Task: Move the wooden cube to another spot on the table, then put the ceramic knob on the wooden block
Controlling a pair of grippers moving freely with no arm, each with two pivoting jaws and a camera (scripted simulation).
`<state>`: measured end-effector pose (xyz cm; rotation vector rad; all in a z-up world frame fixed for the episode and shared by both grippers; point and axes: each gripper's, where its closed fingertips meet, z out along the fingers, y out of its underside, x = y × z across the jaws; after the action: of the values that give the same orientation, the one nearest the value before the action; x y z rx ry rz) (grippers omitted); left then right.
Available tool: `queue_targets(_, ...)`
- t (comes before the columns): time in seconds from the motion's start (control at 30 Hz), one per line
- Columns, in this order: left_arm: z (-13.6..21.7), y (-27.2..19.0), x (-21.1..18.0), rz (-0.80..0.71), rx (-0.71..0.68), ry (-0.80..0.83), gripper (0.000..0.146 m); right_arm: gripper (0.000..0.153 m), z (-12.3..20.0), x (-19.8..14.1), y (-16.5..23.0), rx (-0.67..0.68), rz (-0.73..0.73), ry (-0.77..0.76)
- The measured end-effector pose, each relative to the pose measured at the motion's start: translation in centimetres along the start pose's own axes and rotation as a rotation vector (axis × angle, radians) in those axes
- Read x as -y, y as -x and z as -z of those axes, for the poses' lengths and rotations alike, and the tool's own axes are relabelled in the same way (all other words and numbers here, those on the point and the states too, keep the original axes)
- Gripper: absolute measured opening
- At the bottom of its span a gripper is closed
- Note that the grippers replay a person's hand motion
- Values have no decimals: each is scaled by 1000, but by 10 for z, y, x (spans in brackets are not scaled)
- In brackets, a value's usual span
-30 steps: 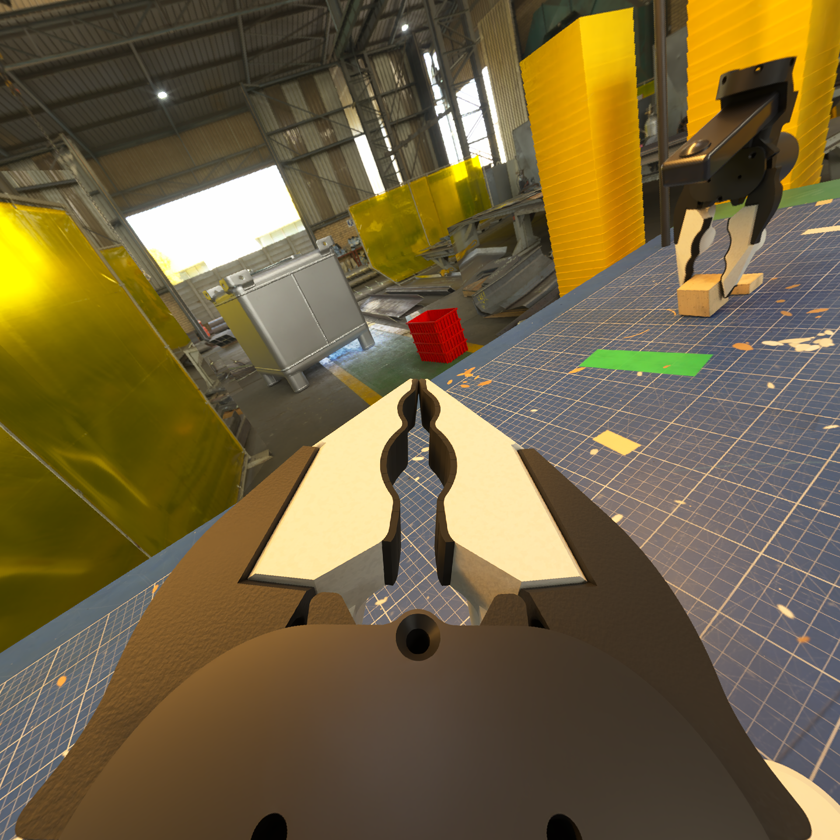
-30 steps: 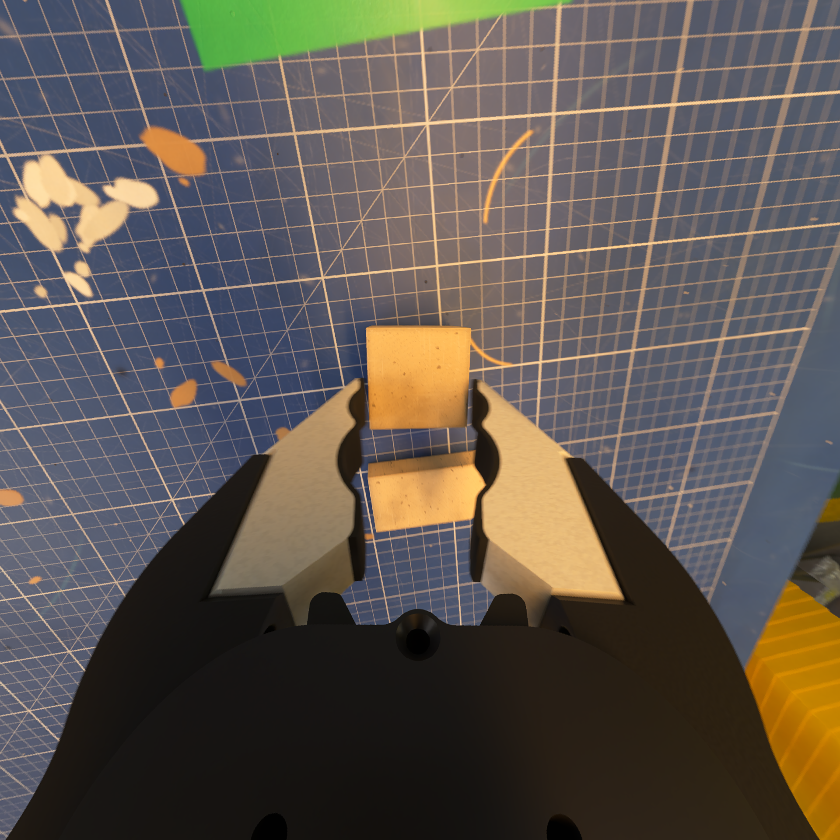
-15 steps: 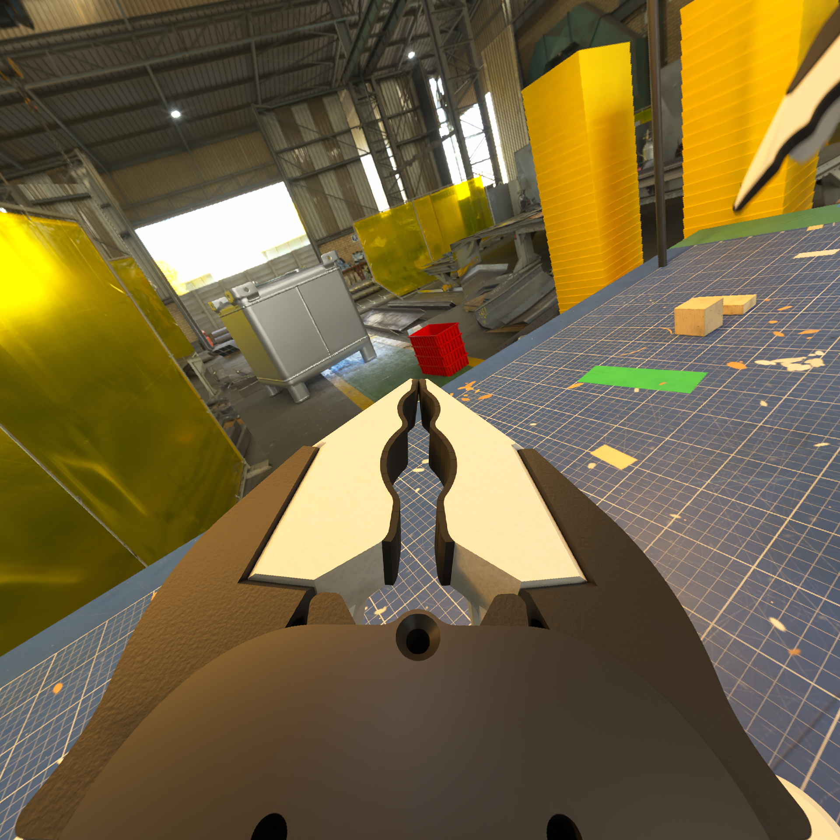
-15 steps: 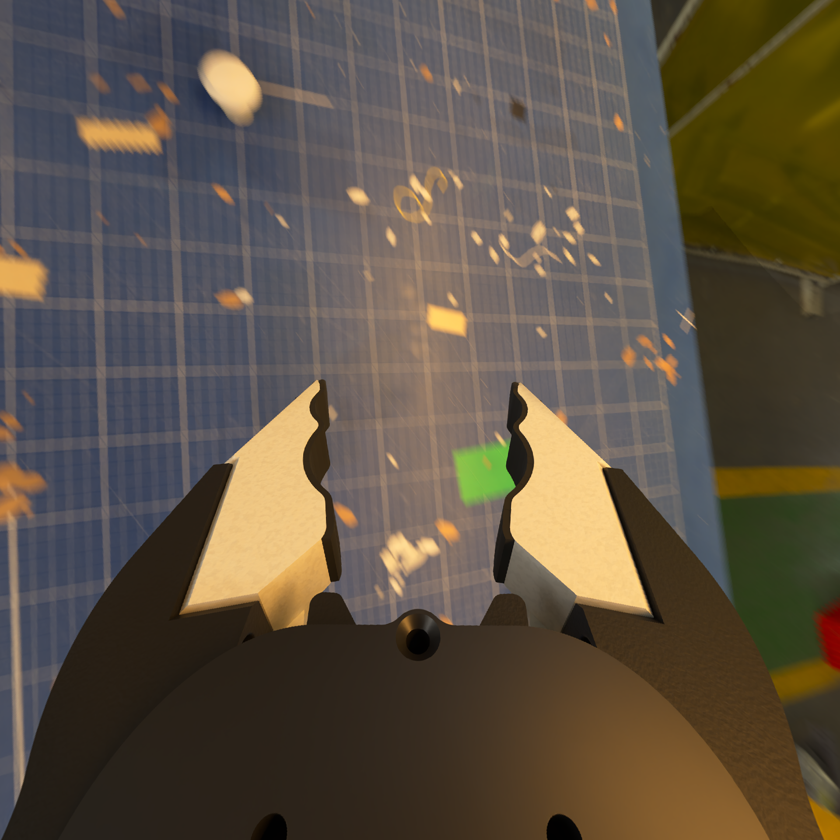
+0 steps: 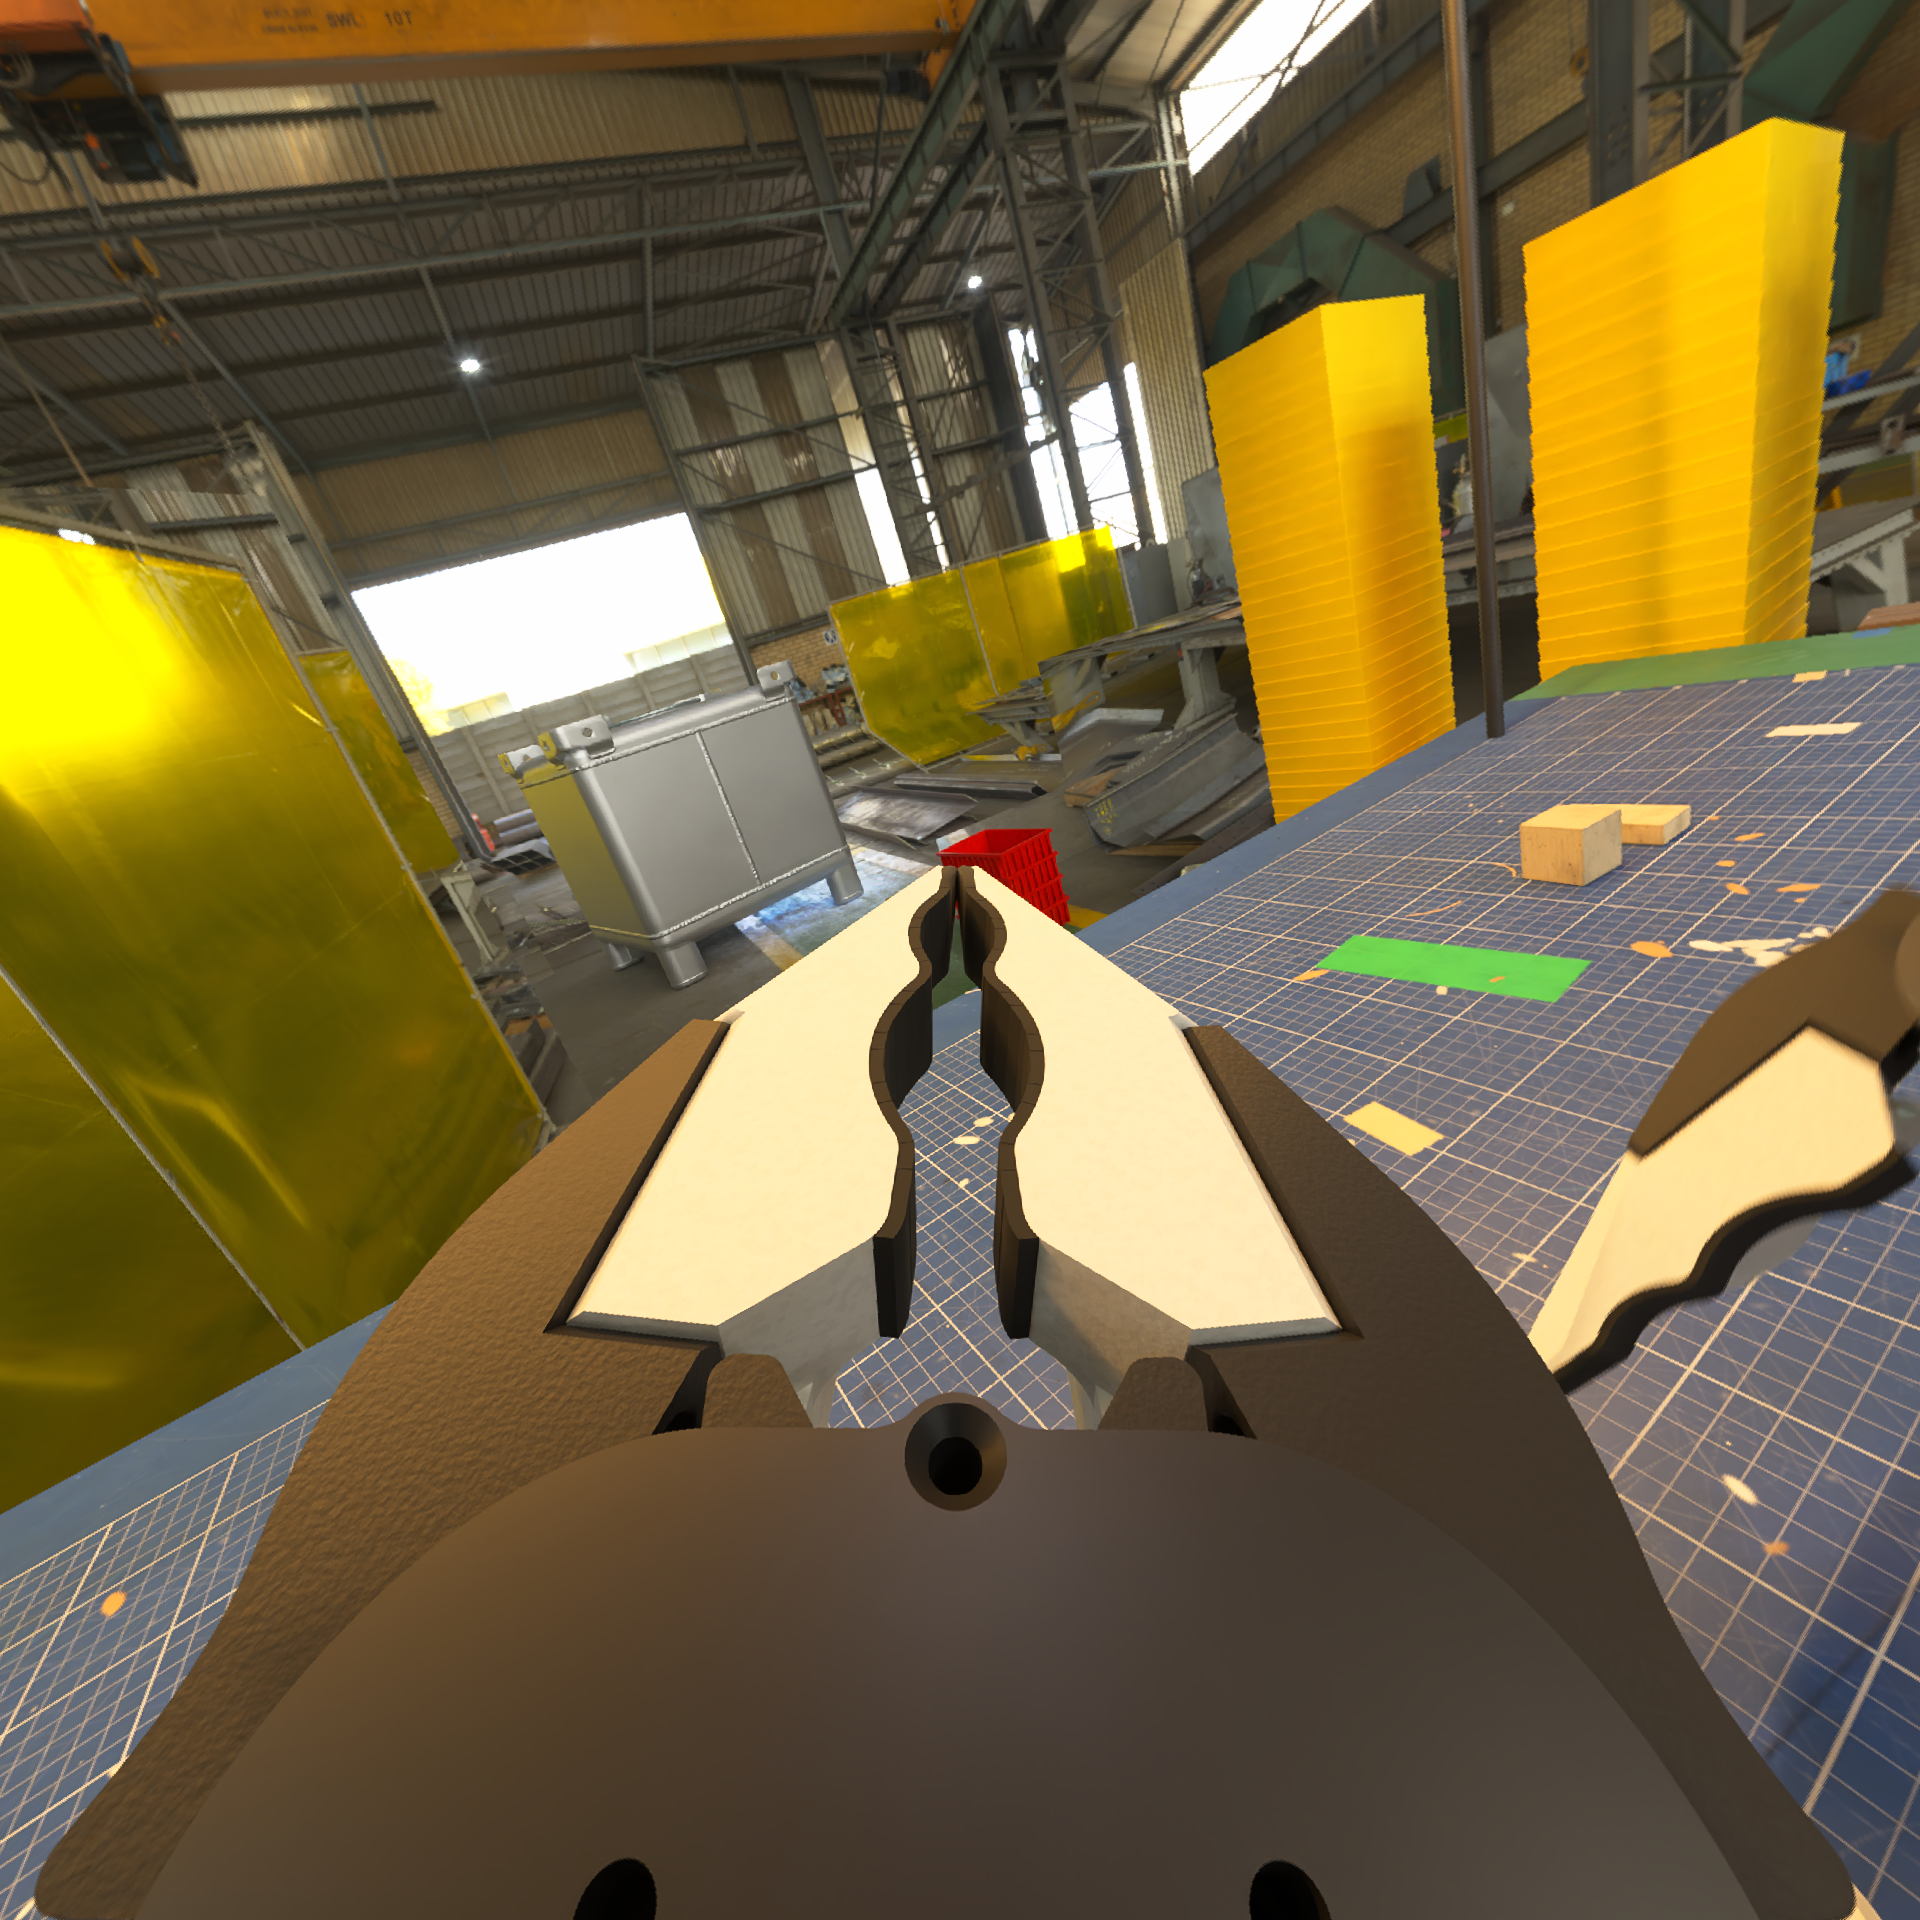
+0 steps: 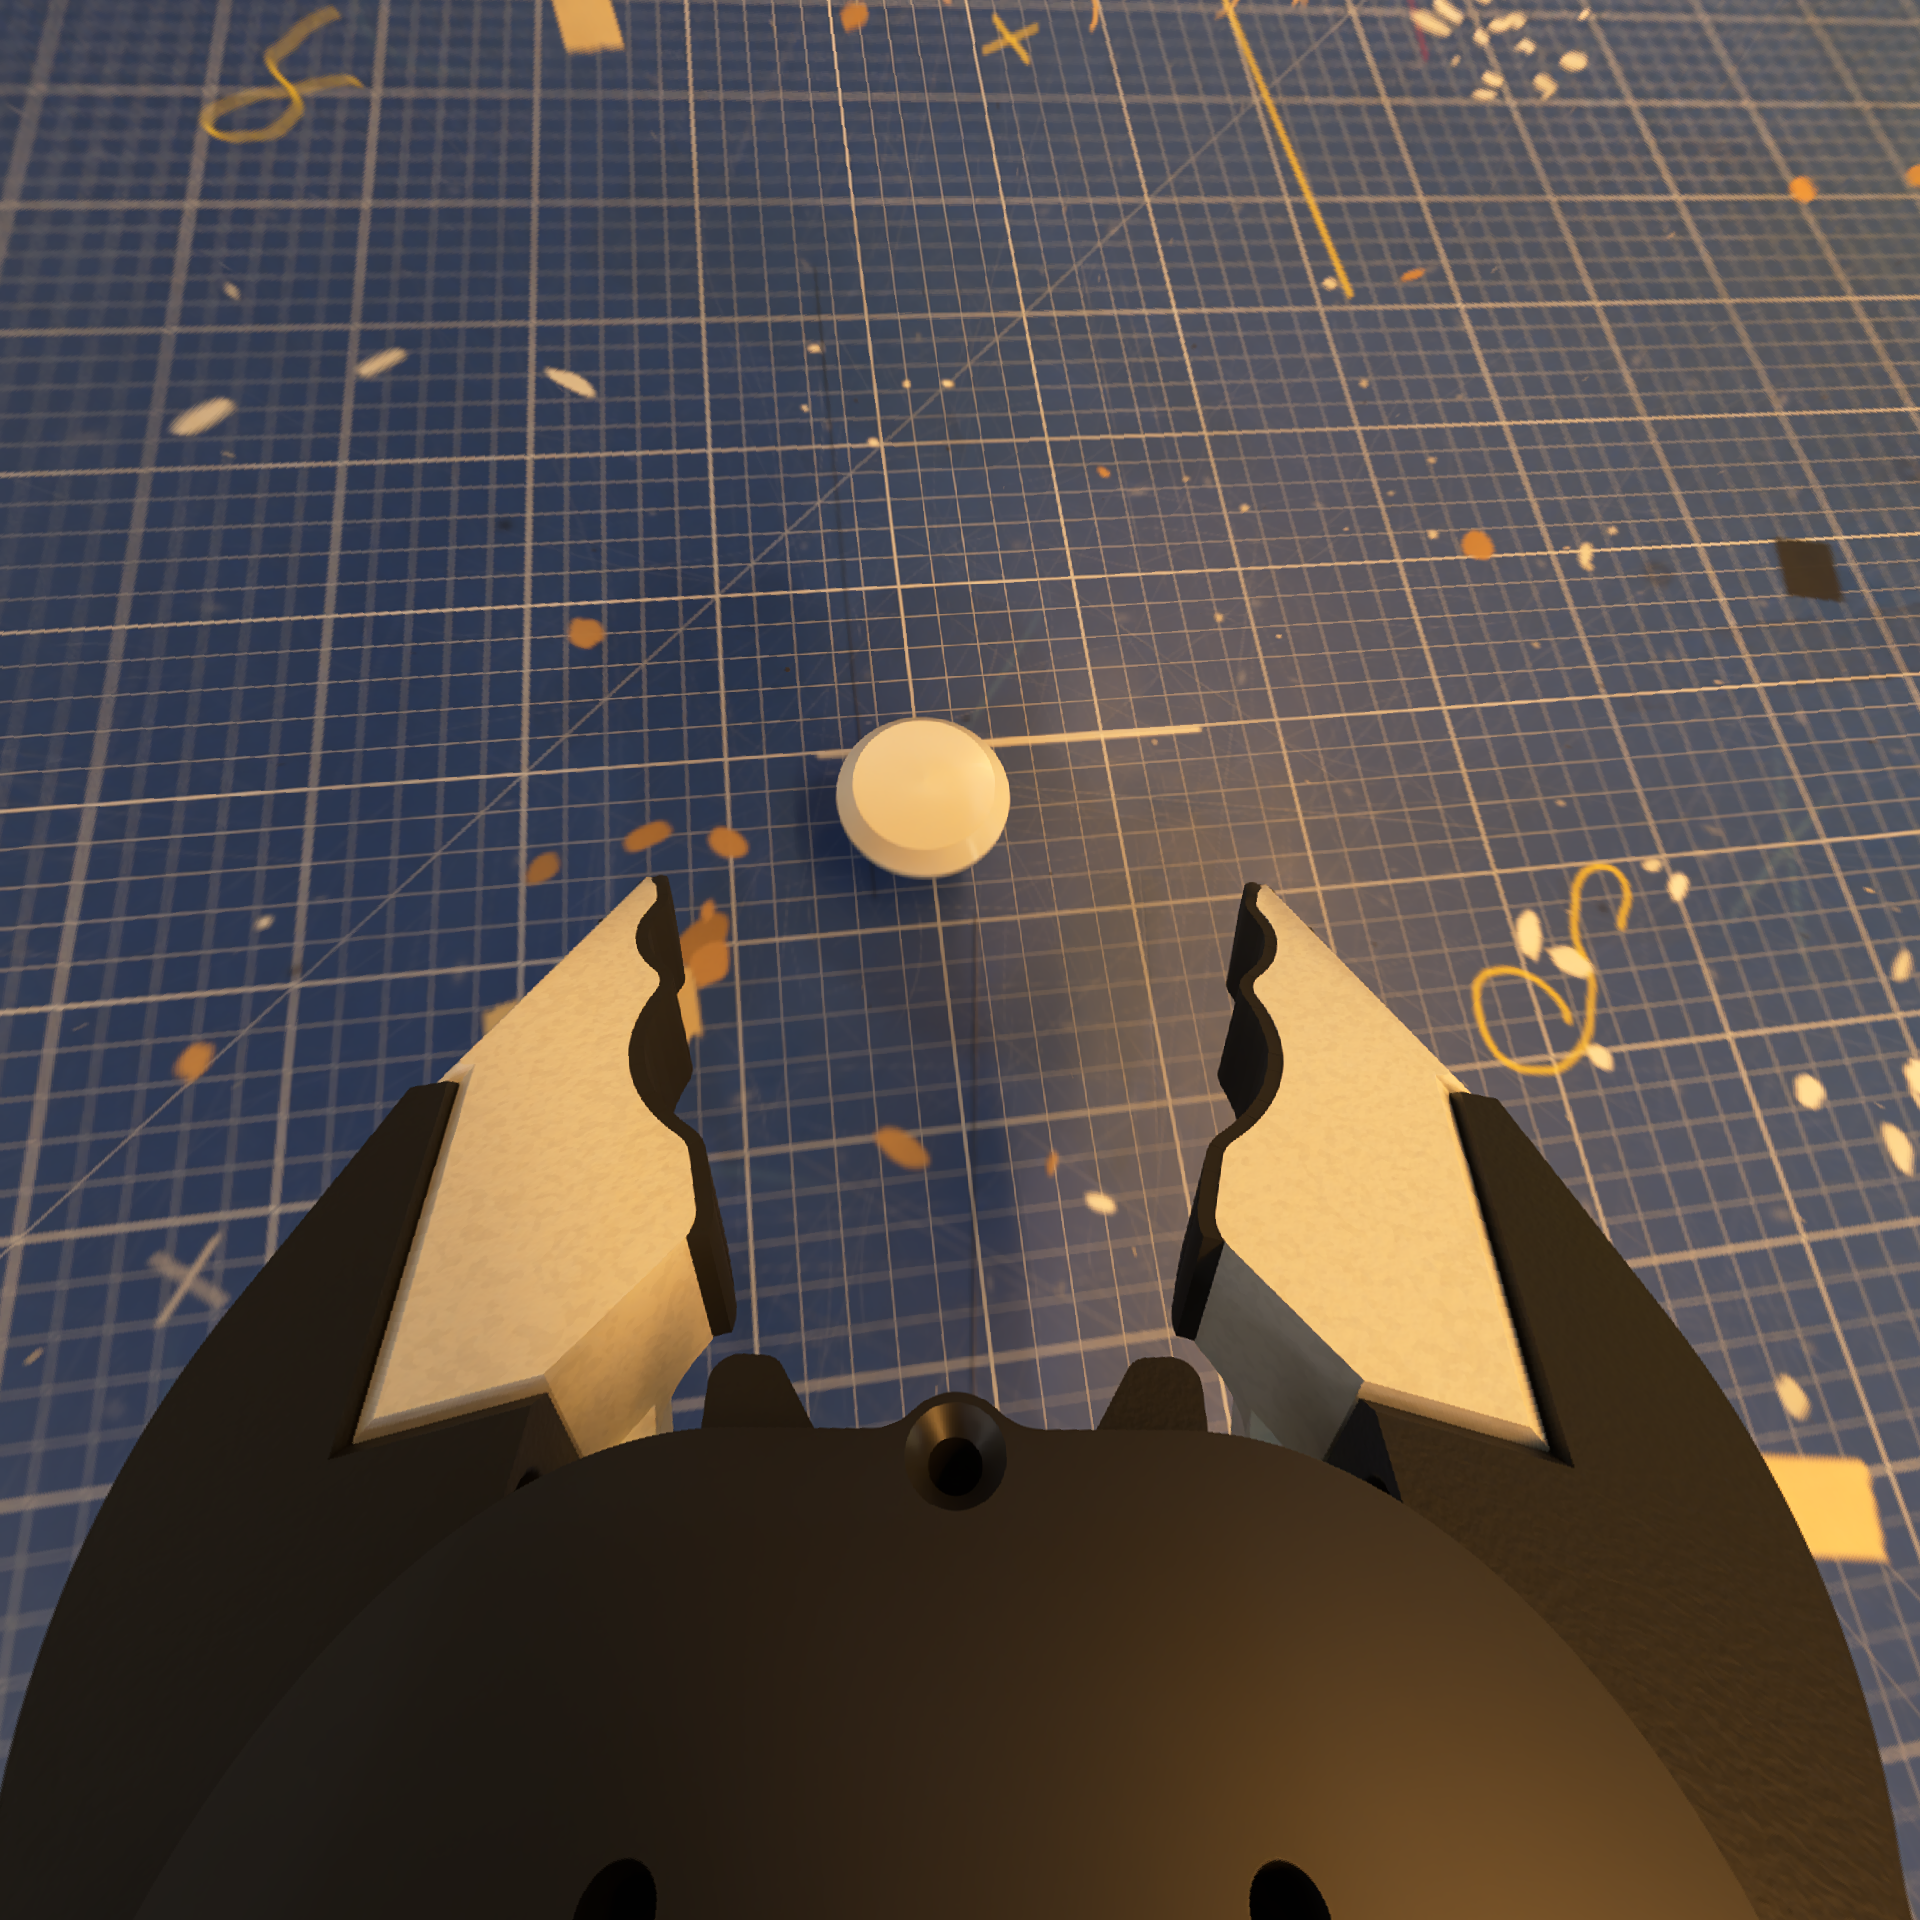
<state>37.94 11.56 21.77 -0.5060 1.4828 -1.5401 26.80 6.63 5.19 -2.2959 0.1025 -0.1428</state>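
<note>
The wooden cube (image 5: 1569, 844) rests on the blue cutting mat (image 5: 1455, 1039) at the far right of the left wrist view, with a flat wooden block (image 5: 1654, 823) just behind it. My left gripper (image 5: 956, 883) is shut and empty, near the table's left edge. The white ceramic knob (image 6: 923, 796) sits on the mat (image 6: 1143, 468) in the right wrist view, just beyond the tips of my right gripper (image 6: 951, 899). The right gripper is open and empty, hovering above the mat; one of its fingers (image 5: 1745, 1174) shows at the right of the left wrist view.
A green patch (image 5: 1455, 966) and paint flecks mark the mat. The table edge (image 5: 1195, 883) runs along the left, with a drop to the hall floor beyond. Yellow stacks (image 5: 1335, 561) stand past the far edge.
My right gripper let go of the wooden cube, opened wide and swung across the table to hover over the ceramic knob. The cube stays beside the block. The left gripper tilted up a little.
</note>
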Motion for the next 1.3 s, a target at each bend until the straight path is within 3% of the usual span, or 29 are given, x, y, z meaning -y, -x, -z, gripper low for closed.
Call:
queue_targets(0.2, 4, 4, 5, 20, 7, -26, 0, 101, -43, -5, 5, 10, 11, 64)
queue_targets(0.23, 5, 5, 6, 22, 7, -28, 0, 94, -48, -7, 7, 19, 24, 80)
queue_targets(0.33, 5, 4, 6, 26, 5, -30, 0, 45, -51, -8, 6, 40, 40, 89)
queue_targets(0.37, 5, 5, 6, 25, 6, -31, 0, 42, -45, -7, 4, 35, 44, 83)
queue_targets(0.47, 7, 7, 8, 35, 10, -41, 0, 42, -5, 1, -12, 13, 46, 13)
queue_targets(0.6, 7, 8, 8, 57, 9, -51, 0, 42, 91, -7, -61, -96, 15, -34)
queue_targets(0.8, 4, 5, 4, 64, 3, -41, 0, 42, 263, -67, -163, -474, -169, 16)
queue_targets(0.93, 0, 2, -1, 69, -4, -24, 0, 42, 344, -122, -216, -687, -415, -15)
queue_targets(1.1, -3, -2, -5, 65, -13, -8, 0, 42, 373, -196, -261, -825, -657, -28)
queue_targets(1.3, -1, 2, -5, 74, -7, -12, 0, 42, 362, -267, -288, -923, -845, 59)
